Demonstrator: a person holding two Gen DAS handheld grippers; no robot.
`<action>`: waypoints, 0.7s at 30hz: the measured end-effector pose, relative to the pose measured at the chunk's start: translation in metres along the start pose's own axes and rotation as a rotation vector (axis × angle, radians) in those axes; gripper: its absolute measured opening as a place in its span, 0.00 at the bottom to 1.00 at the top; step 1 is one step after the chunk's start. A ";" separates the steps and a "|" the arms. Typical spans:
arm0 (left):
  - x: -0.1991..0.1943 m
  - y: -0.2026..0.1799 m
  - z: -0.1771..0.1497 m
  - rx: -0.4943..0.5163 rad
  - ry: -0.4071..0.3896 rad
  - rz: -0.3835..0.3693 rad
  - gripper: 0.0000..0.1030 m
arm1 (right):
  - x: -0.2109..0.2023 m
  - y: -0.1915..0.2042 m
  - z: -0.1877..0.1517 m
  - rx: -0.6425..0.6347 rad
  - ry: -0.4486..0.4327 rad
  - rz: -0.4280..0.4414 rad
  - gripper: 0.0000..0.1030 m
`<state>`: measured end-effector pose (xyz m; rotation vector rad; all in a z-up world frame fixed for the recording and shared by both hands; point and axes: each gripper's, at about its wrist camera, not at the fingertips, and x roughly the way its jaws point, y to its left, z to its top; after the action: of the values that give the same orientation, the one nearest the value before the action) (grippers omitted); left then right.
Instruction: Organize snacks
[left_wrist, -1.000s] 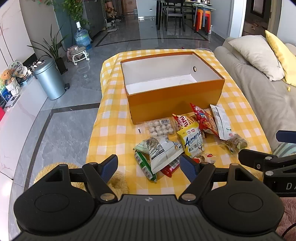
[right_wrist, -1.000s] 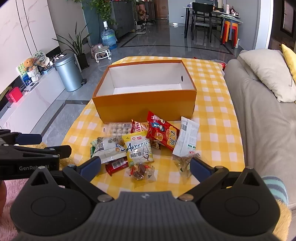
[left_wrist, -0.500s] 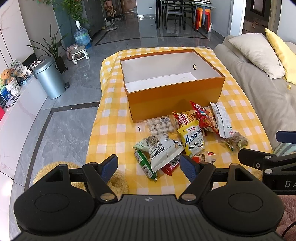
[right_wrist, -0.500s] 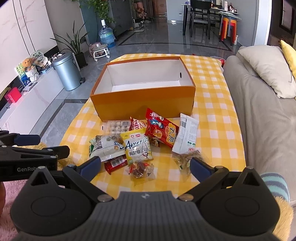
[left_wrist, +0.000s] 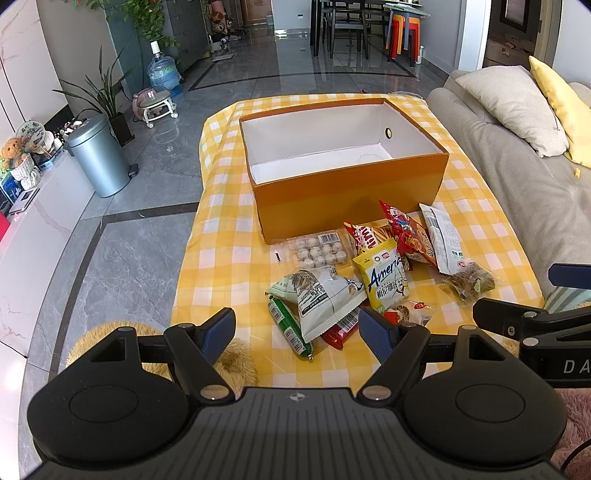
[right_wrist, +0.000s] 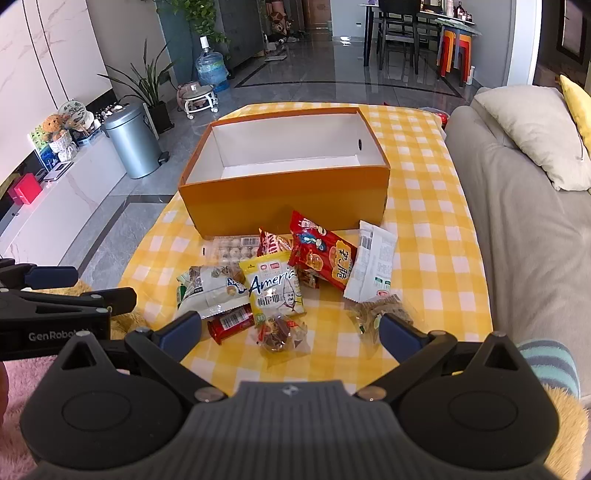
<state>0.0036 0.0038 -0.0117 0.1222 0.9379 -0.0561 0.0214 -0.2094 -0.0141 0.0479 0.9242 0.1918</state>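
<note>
An open orange box (left_wrist: 351, 192) with a white, empty inside stands on the yellow checked tablecloth (left_wrist: 225, 254); it also shows in the right wrist view (right_wrist: 288, 206). In front of it lies a pile of snack packets: a yellow packet (left_wrist: 386, 278), a red packet (right_wrist: 323, 254), a white-grey bag (left_wrist: 323, 297), a clear tray of white balls (left_wrist: 321, 251), a green stick (left_wrist: 290, 326). My left gripper (left_wrist: 297, 332) is open and empty above the table's near edge. My right gripper (right_wrist: 291, 330) is open and empty over a small clear sweets bag (right_wrist: 280, 332).
A grey sofa (right_wrist: 524, 236) with cushions runs along the right. A metal bin (left_wrist: 98, 158) and a low white cabinet stand on the left. A fluffy yellow rug (left_wrist: 232, 362) lies below the table's near edge. Each gripper shows at the side of the other's view.
Both grippers have drawn back and up a little from the table; the box and snacks look slightly farther. Nothing was picked up or moved.
</note>
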 end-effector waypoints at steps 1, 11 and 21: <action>0.000 0.000 0.000 0.000 0.000 0.000 0.86 | 0.000 0.000 0.000 0.001 0.001 0.000 0.96; 0.000 0.000 0.000 0.000 0.002 0.000 0.86 | 0.003 -0.001 -0.001 0.011 0.015 -0.001 0.96; 0.002 -0.001 -0.002 0.000 0.003 0.000 0.86 | 0.003 -0.001 -0.001 0.015 0.020 0.000 0.96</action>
<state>0.0030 0.0033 -0.0143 0.1221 0.9405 -0.0558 0.0228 -0.2102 -0.0174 0.0595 0.9451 0.1857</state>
